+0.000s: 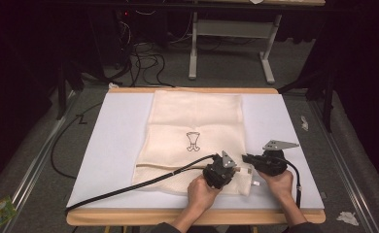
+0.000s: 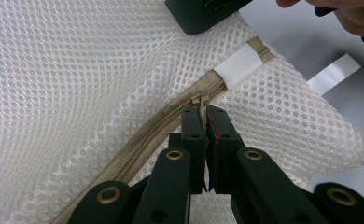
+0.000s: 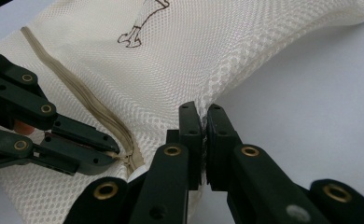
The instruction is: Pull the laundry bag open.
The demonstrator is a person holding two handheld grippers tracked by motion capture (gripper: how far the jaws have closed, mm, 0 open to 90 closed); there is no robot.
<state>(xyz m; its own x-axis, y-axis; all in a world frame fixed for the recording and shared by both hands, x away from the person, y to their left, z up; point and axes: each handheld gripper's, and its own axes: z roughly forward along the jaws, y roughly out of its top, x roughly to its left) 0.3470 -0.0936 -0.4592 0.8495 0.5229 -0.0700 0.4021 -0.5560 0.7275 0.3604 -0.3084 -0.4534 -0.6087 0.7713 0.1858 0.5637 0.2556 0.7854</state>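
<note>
A cream mesh bag (image 1: 192,126) with a small dark drawing (image 1: 193,141) lies flat on the white board (image 1: 114,145). A tan zipper (image 2: 143,144) runs along its near edge. My left gripper (image 2: 204,112) is shut on the zipper pull (image 2: 198,99), close to the white band (image 2: 238,65) at the zipper's end. In the high view the left gripper (image 1: 233,171) sits at the bag's near right corner. Just beside it, my right gripper (image 3: 201,116) is shut on the bag's mesh edge (image 3: 227,79). The right gripper (image 1: 247,158) meets the bag from the right.
A white label (image 2: 334,74) sticks out from the bag's corner. The board rests on a wooden table (image 1: 192,217). The left gripper's black cable (image 1: 129,187) trails across the board to the left. Beyond the table stand white desk legs (image 1: 193,53) and floor cables (image 1: 144,63).
</note>
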